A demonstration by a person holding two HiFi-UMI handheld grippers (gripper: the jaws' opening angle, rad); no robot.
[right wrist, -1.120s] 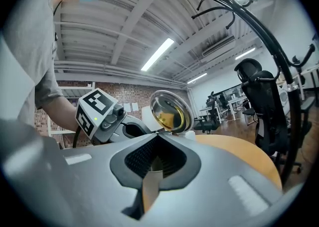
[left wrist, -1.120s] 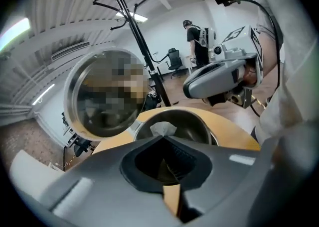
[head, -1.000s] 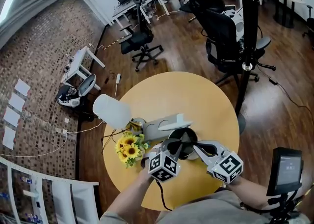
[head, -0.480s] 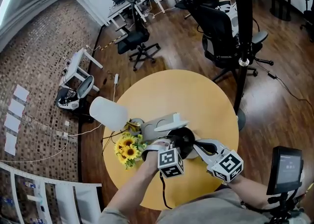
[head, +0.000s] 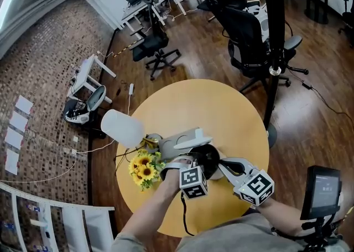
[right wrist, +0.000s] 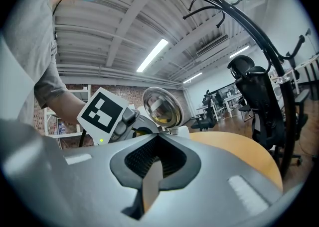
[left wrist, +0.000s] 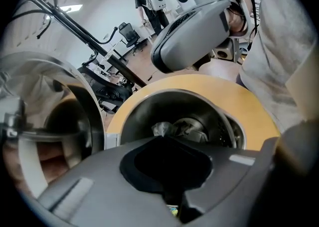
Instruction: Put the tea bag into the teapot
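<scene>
A steel teapot (head: 208, 156) stands near the front of the round yellow table (head: 204, 107), its round lid (left wrist: 55, 121) swung open to one side. My left gripper (head: 193, 164) is over the pot's mouth (left wrist: 149, 109); its jaws are shut, with a small coloured tag pinched deep between them. A pale crumpled tea bag (left wrist: 162, 129) shows just past the tips, inside the opening. My right gripper (head: 222, 164) is beside the pot on the right, shut on a thin tan paper strip (right wrist: 151, 183). From the right gripper view the lid (right wrist: 162, 105) and the left gripper's marker cube (right wrist: 102, 111) show ahead.
A white lamp shade (head: 123, 127) and a bunch of sunflowers (head: 145, 168) stand at the table's left edge, close to my left arm. Black office chairs (head: 251, 35) and a black pole stand (head: 275, 52) are beyond the table. A small screen (head: 321, 190) is at the right.
My left gripper moved right and forward until it came over the teapot's mouth, then held still. The right gripper has hardly moved.
</scene>
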